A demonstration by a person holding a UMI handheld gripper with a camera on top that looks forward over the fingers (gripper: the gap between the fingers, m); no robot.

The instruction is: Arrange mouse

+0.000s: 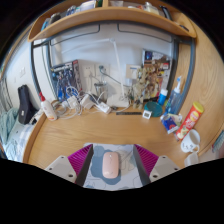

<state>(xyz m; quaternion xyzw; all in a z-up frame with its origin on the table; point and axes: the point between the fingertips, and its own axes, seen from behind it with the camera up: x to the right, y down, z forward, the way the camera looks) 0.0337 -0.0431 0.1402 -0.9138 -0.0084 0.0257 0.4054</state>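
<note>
Mouse [110, 164]: pinkish and pale, sitting low between the two fingers of the claw [112, 163]; looks like it rests on a light mat [108, 180] on the bench [100, 135]
Claw state: spread apart, magenta pads [76, 160] flanking the mouse with a visible gap on each side; so it's standing between them, not squeezed
Task stage: my guess is we're right at the pick-up, nothing gripped yet
Back of bench: messy pile of cables [90, 100] and small electronics against the wall; shelf [110, 22] overhead
Right side: cluster of bottles [185, 120] and a white cup [191, 142], near enough to matter if the mouse gets carried that way
Left side: dark object [24, 100] standing up; can't say what it is
What could go wrong: mouse has a rounded, slick-looking shell, so closing off-centre could squirt it forward or twist it; a wide swing right could knock the bottles over; dragging it might bunch the mat
Hard to see: front end of the mouse and any cord are cut off low down; can't tell if it's wired; the clutter at the back is too small to sort out
</note>
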